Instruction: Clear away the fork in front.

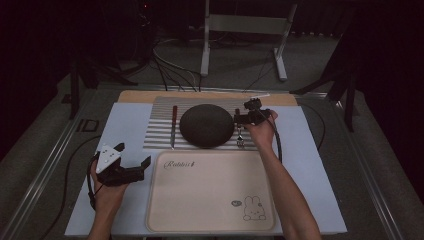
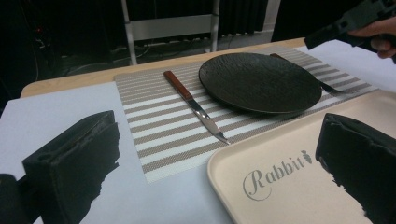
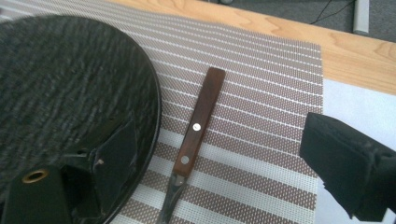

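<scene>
The right gripper (image 1: 250, 116) hangs over the right-hand part of the striped placemat (image 1: 159, 131), jaws spread wide and holding nothing, with a wooden-handled utensil (image 3: 196, 126) lying directly between them in its own view. That utensil lies just beside the right rim of the dark plate (image 1: 206, 125), not touching it as far as I can tell, its long axis running from the placemat's far edge toward the near edge, handle at the far end. The jaws straddle that axis, one over the plate's rim, the other off the placemat's right edge, so the right hand is by far the nearer. The left gripper (image 1: 120, 167), also wide and empty, sits at the left edge of the beige tray (image 1: 210, 192), well apart from the knife (image 2: 196, 106) left of the plate. The tray reads "Rabbit", with a carrot mark and a rabbit drawing near its near right corner.
</scene>
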### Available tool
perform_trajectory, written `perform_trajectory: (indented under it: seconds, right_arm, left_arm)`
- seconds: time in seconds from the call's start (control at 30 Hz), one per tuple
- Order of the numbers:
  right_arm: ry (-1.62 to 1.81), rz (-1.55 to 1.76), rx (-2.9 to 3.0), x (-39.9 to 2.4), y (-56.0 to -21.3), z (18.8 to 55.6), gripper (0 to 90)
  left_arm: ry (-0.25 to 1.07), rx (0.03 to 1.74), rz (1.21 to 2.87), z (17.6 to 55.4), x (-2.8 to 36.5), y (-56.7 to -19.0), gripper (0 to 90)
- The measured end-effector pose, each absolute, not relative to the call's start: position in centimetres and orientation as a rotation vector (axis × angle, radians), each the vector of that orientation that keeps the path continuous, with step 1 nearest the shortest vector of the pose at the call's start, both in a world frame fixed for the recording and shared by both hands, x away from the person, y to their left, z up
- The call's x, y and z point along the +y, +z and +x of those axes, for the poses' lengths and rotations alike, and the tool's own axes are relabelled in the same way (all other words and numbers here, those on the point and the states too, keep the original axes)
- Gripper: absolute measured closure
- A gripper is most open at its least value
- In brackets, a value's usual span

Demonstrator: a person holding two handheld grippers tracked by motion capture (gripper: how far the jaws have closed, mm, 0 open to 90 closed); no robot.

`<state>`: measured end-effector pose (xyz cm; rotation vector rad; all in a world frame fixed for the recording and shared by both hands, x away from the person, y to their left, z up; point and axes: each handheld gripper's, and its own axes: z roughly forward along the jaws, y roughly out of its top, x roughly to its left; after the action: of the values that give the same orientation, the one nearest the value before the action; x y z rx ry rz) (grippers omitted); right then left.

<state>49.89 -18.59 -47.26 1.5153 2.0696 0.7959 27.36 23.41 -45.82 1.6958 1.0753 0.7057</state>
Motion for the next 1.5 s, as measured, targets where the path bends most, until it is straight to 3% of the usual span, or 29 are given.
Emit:
perform_trajectory:
  seconds: [0.5,0.63,0.9,1.07,1.5]
  right_arm:
    - [0.687,1.573,2.087,-18.0,-50.1,51.3,15.9]
    - [0.646,1.588,2.101,-17.9,-50.6,51.6,25.4]
    - [0.647,1.600,2.201,-18.2,-50.9,51.6,63.2]
    - [0.608,1.602,2.248,-18.6,-50.5,51.5,75.0]
    - [0.468,1.616,2.416,-19.3,-49.6,51.6,77.1]
  left_arm:
    - [0.698,1.089,1.674,27.4,23.8,-45.8,0.2]
    - [0.698,1.089,1.673,27.4,23.8,-45.8,0.2]
    - [0.698,1.090,1.674,27.4,23.8,-45.9,0.2]
    - [0.699,1.089,1.679,27.4,23.7,-45.9,0.2]
    - [0.696,1.086,1.693,27.5,23.4,-46.1,0.2]
